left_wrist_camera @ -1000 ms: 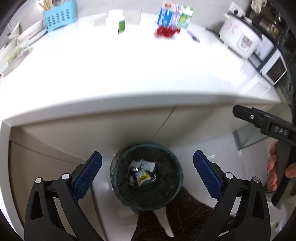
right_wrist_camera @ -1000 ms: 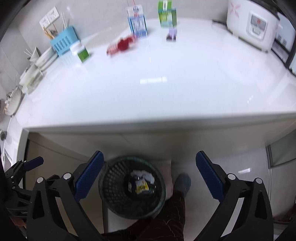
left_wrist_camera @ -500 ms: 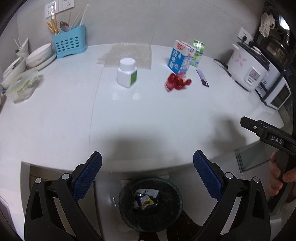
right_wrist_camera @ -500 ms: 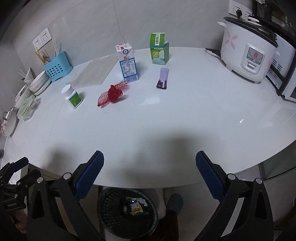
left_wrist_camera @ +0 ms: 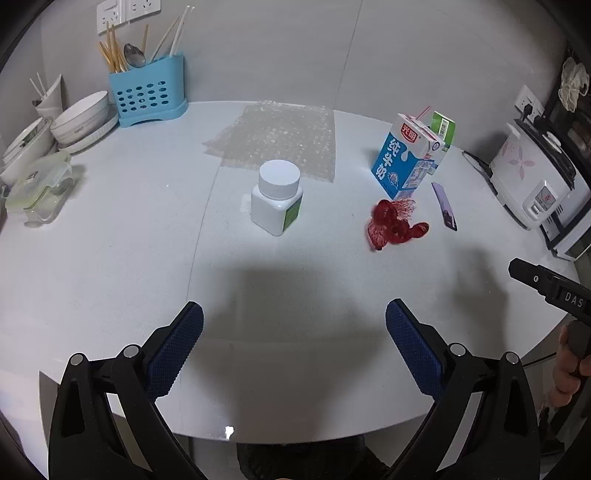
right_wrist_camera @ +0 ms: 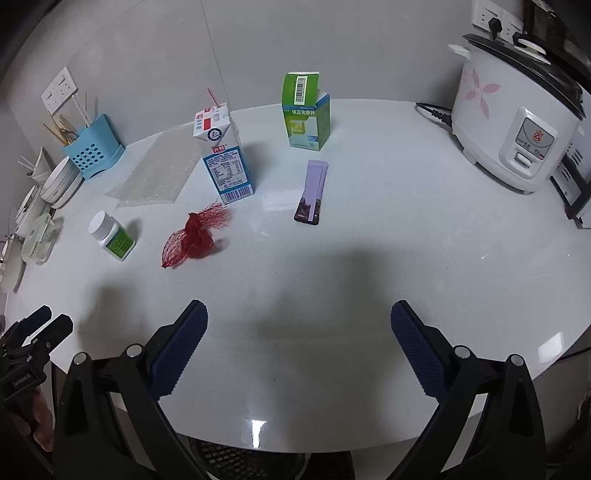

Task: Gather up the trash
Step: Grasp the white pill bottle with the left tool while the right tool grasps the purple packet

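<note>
One white plastic pill bottle, one blue-white milk carton, one green cardboard box, one red mesh net, one purple sachet, one bubble-wrap sheet, one white rice cooker.

Glossy white rounded countertop, ceiling light glinting off its near edge. Plain grey-white wall behind, vertical seam visible. White double wall socket upper left; second white socket plate with black plug upper right.
</note>
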Demonstrator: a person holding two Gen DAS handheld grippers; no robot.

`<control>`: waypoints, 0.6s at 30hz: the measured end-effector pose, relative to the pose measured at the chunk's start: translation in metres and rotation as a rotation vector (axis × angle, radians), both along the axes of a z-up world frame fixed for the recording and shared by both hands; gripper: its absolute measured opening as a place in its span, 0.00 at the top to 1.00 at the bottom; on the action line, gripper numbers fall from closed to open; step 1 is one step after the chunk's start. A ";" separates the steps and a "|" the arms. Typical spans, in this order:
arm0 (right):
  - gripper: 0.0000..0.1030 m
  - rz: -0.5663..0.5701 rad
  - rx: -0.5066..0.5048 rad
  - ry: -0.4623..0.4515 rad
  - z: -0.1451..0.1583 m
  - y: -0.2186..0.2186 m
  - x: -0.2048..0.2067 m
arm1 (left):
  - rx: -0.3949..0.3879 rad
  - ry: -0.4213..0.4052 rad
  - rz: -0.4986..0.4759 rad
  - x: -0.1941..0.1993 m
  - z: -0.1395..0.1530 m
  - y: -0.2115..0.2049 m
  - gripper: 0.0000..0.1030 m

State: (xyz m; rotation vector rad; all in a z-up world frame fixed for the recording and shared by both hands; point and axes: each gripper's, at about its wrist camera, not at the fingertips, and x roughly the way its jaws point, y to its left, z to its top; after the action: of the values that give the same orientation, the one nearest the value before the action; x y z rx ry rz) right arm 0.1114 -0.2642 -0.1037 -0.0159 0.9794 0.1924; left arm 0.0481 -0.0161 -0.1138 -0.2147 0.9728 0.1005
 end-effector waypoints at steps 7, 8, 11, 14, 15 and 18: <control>0.10 0.020 -0.010 0.021 -0.005 0.004 0.046 | 0.036 0.014 0.026 0.048 -0.016 0.014 0.06; 0.10 0.021 -0.008 0.028 -0.006 0.005 0.053 | 0.036 0.019 0.034 0.054 -0.019 0.017 0.06; 0.11 0.016 -0.005 0.052 -0.011 0.005 0.075 | 0.043 0.035 0.048 0.073 -0.027 0.022 0.06; 0.15 0.000 0.005 0.099 -0.019 0.003 0.096 | 0.046 0.052 0.061 0.088 -0.035 0.027 0.06; 0.18 -0.010 0.011 0.120 -0.023 0.002 0.105 | 0.044 0.056 0.063 0.093 -0.037 0.028 0.06; 0.28 -0.036 0.017 0.169 -0.033 0.001 0.126 | 0.052 0.068 0.059 0.106 -0.043 0.028 0.06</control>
State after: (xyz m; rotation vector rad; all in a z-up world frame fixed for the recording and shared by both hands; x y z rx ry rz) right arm 0.2370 -0.2631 -0.1365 0.0342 1.1455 0.1705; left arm 0.1537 0.0116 -0.1569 -0.1935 1.0303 0.1883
